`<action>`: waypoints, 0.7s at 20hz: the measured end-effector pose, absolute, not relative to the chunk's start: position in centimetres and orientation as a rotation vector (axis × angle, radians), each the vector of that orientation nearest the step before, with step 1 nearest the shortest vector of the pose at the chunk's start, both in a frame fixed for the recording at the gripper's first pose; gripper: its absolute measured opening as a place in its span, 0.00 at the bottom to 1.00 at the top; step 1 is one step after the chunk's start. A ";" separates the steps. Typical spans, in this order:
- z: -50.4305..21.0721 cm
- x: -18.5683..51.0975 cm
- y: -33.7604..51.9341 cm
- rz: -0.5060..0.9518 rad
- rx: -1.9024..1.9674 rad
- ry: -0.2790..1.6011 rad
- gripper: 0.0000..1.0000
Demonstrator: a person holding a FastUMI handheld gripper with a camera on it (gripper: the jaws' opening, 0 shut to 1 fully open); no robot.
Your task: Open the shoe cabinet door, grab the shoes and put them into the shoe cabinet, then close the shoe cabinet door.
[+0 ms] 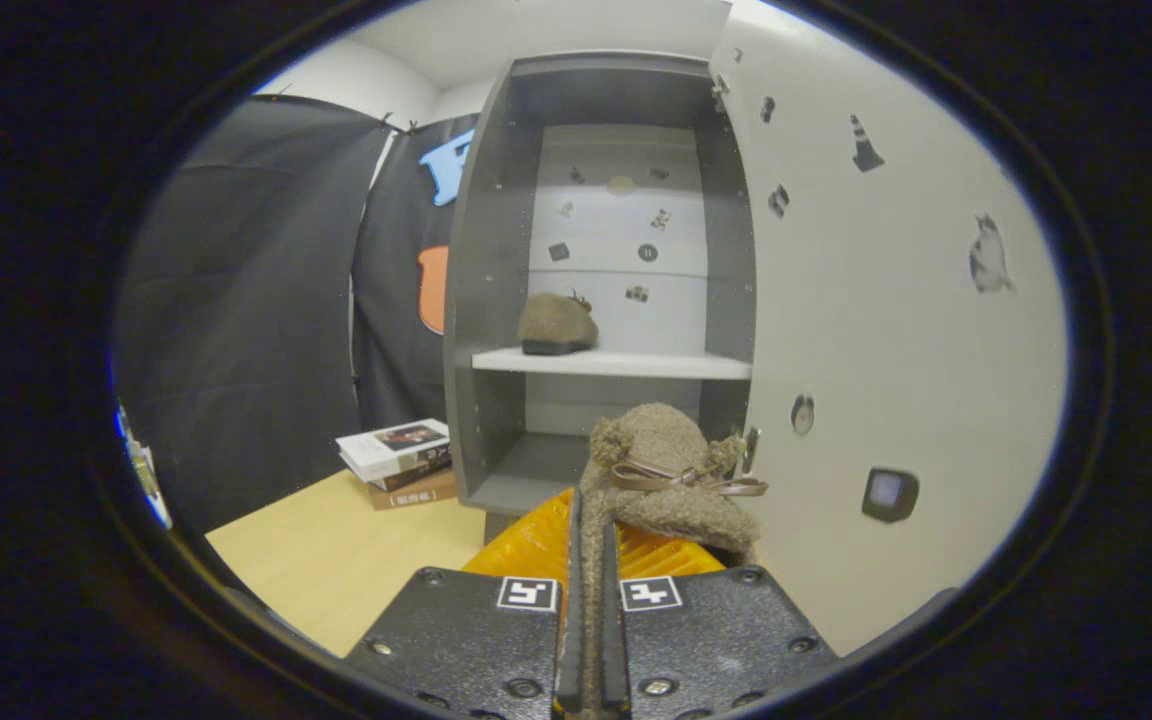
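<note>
Gripper (pixel 591 560) at lower centre clenches a fuzzy brown shoe (pixel 671 470). Its mate (pixel 557 324) sits on the open cabinet's shelf (pixel 636 364), frame centre.

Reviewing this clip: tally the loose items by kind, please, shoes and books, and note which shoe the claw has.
Shoes: 2, one on the cabinet shelf, one with a bow pinched in the claw
Books: 3 or so, stacked beside the cabinet; exact count unclear
Total: about 5
</note>
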State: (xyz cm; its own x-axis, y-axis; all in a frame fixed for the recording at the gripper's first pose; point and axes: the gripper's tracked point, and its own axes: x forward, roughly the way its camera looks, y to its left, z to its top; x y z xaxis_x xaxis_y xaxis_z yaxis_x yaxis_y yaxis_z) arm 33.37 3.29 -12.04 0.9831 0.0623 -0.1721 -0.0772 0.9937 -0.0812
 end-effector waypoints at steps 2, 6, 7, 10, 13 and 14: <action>-9.4 33.4 3.5 0.079 -0.098 0.158 0.10; -4.3 34.3 4.6 0.113 -0.138 0.157 0.10; -3.0 34.8 4.8 0.120 -0.142 0.164 0.10; 1.4 37.1 4.8 0.100 -0.146 0.164 0.10; 5.9 40.3 4.6 0.057 -0.174 0.125 0.10; 7.1 41.6 4.5 0.043 -0.187 0.112 0.10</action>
